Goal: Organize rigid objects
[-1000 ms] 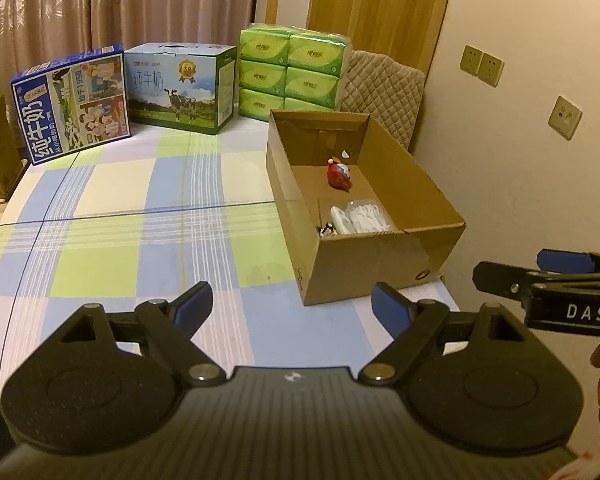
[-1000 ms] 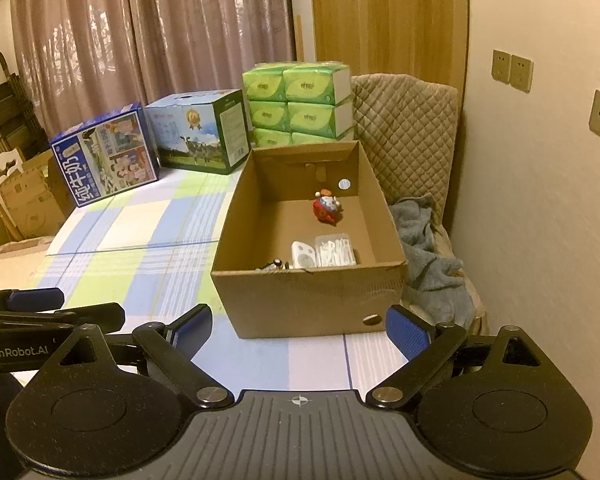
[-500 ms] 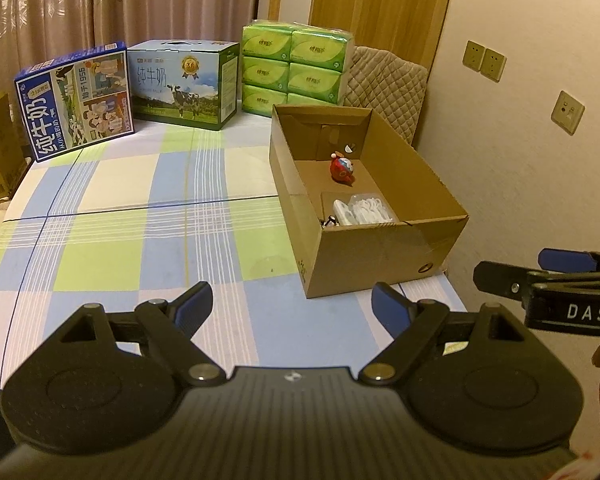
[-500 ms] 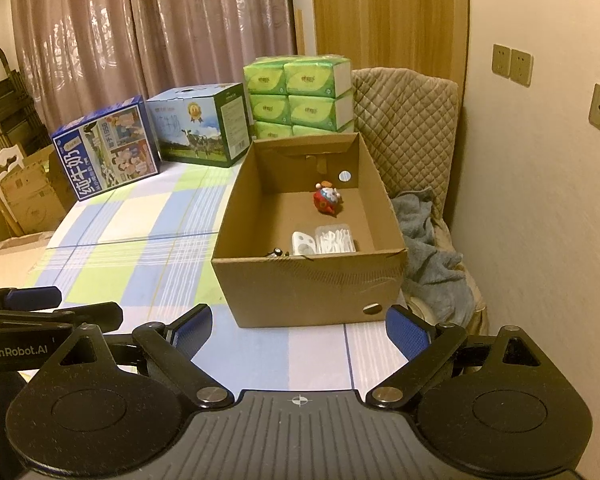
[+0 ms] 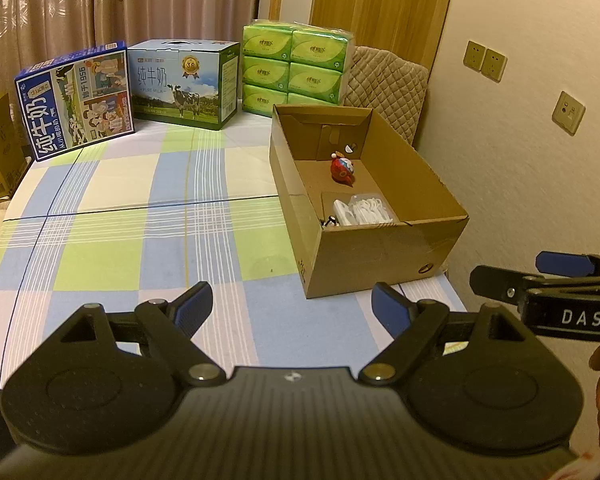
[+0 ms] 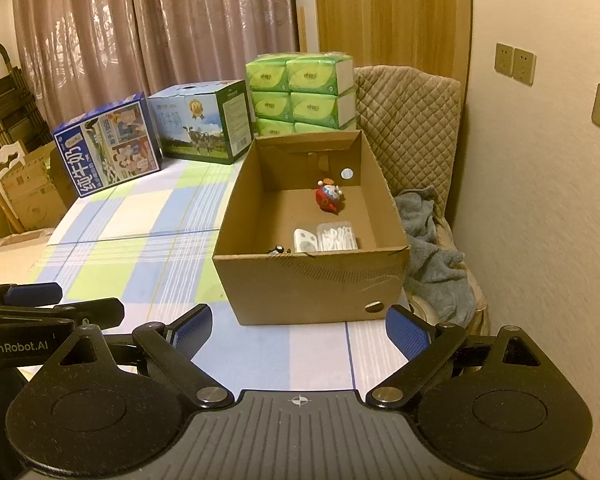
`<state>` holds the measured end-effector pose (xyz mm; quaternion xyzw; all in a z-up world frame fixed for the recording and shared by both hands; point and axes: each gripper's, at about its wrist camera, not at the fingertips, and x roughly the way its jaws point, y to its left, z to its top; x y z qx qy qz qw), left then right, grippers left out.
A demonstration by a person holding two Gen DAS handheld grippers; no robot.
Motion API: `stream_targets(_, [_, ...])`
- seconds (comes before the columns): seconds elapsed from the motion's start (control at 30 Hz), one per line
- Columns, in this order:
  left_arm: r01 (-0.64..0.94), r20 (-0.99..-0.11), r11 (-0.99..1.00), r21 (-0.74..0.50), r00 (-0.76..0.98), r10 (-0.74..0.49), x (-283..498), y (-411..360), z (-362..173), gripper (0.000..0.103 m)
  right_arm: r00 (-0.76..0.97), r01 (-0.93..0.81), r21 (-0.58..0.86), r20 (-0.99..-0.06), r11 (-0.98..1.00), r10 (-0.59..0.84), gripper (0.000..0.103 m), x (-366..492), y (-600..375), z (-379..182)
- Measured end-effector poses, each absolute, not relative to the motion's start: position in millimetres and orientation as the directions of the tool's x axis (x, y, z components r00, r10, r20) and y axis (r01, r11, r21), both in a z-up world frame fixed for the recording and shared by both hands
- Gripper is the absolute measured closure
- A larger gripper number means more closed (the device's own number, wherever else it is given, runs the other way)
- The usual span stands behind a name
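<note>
Left wrist view is pulling back: the cardboard box is sitting further off and higher in frame than a second ago, and both milk cartons now show whole at the far edge. Right wrist view is showing the same retreat, with more checked cloth in front of the box. Both tools are backing away with nothing held, so, judging from this, the packing looks finished or nearly so; no loose item is lying on the surface outside the box.

Left tool is gaping wide, blue pads well apart, nothing between them. Right tool is equally wide and carrying nothing.

Box is standing upright, top open, at the right edge of the surface near the wall. Inside, a red round toy is resting toward the far wall, apart from the rest. A clear pack of white pieces is lying by the near wall, touching a white case on its left. A small dark item is showing just beside that; too small to identify.
</note>
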<state>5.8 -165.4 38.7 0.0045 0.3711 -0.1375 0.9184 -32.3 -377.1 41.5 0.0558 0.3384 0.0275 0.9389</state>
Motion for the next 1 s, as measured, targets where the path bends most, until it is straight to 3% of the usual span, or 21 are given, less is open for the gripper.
stream_targets(1.0, [0.256,-0.685,0.962,-0.089,0.686,-0.246,5.8,-166.8,36.6,0.019,0.767,-0.015,0.127,-0.635,0.992,0.093,0.012,-31.3,-379.0,35.9])
